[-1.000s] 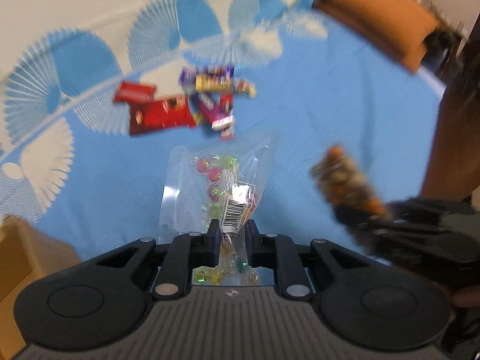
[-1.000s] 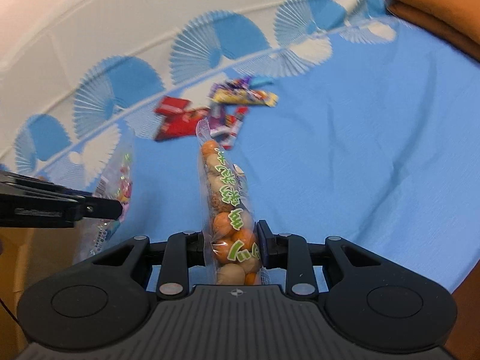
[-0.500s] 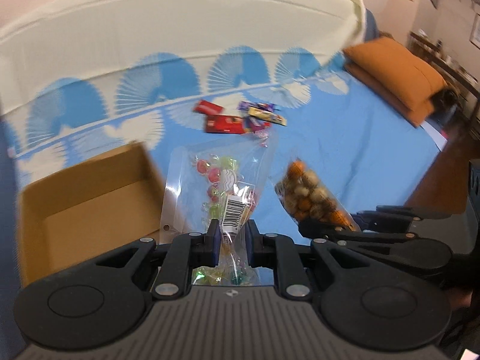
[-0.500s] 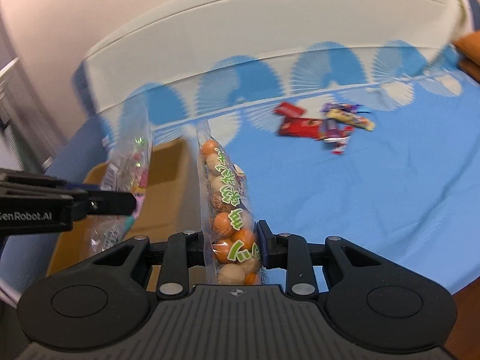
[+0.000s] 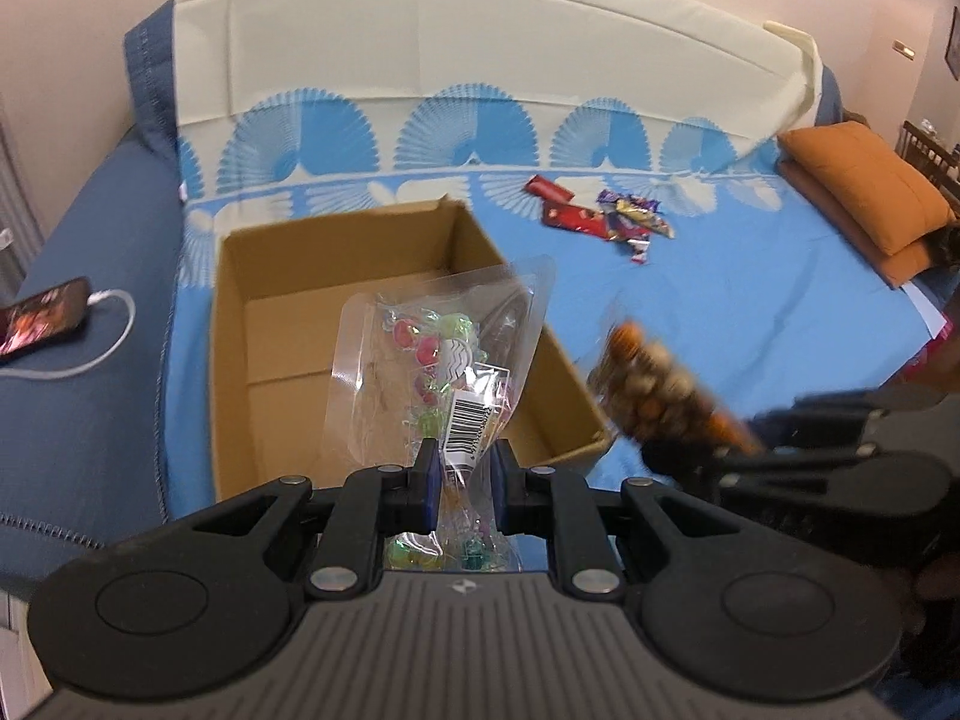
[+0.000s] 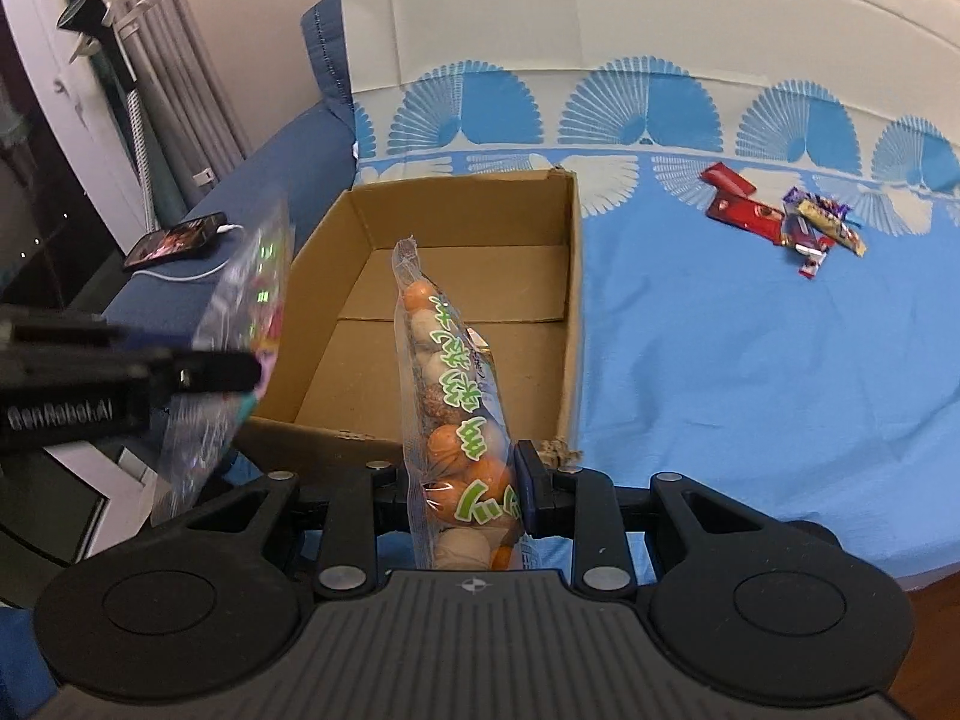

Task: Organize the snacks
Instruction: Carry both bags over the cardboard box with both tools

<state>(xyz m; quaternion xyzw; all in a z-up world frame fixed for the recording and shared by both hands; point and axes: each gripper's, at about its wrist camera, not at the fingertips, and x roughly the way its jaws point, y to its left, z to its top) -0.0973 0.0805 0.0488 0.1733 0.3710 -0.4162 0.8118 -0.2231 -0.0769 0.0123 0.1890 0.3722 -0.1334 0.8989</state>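
Open brown cardboard box (image 6: 456, 300) bare; left gripper (image 5: 459, 480) clamps clear candy bag (image 5: 444, 354), right gripper (image 6: 465, 492) clamps orange-ball snack bag (image 6: 456, 402); wrapped bars (image 6: 786, 219) remain far right.

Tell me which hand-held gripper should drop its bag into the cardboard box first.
Probably the left hand-held gripper: its clear candy bag hangs in front of the cardboard box opening. The right hand-held gripper holds its orange snack bag nearer the box's corner.
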